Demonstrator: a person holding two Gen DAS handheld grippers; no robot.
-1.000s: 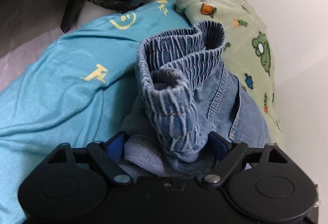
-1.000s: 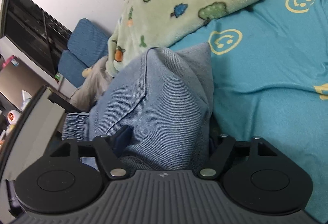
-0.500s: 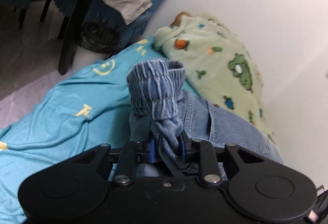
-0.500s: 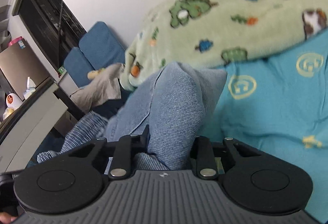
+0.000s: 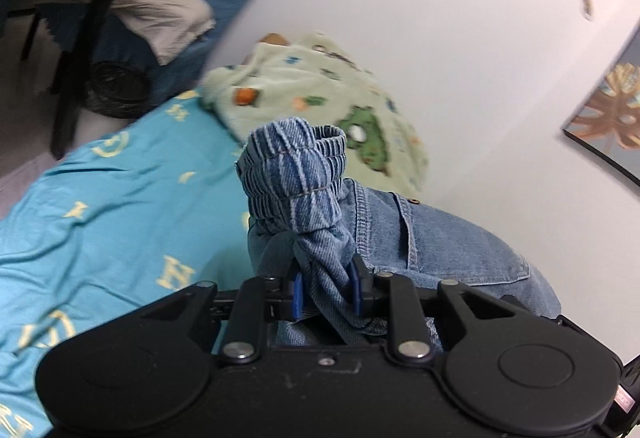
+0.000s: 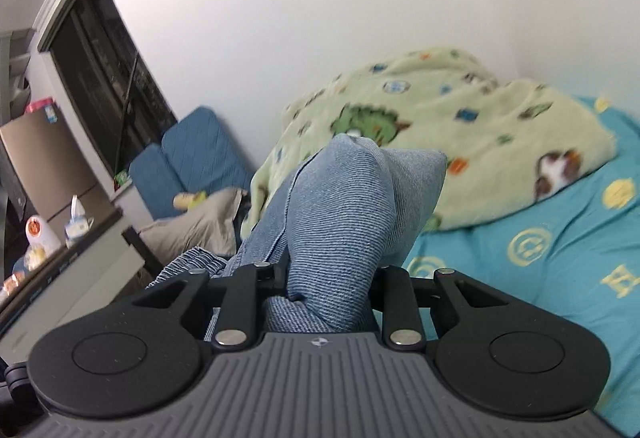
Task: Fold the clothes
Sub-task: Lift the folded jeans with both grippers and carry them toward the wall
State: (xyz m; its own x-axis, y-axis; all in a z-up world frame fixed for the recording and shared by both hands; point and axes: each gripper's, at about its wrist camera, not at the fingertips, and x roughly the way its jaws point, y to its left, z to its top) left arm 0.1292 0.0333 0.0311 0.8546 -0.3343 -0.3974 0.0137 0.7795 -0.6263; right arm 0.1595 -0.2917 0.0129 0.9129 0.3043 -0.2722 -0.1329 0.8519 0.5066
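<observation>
Above the teal sheet [image 5: 120,197], both grippers' fingers [image 5: 297,296] clench the denim shorts [image 5: 420,238]; background apparently blurred.

Since a second ago both grippers have closed, the left gripper [image 5: 326,292] pinching the elastic waistband [image 5: 294,173] of the denim shorts [image 6: 340,213], the right gripper [image 6: 330,292] clamping a bunched fold, and lifted them off the turquoise sheet [image 5: 120,205].
</observation>
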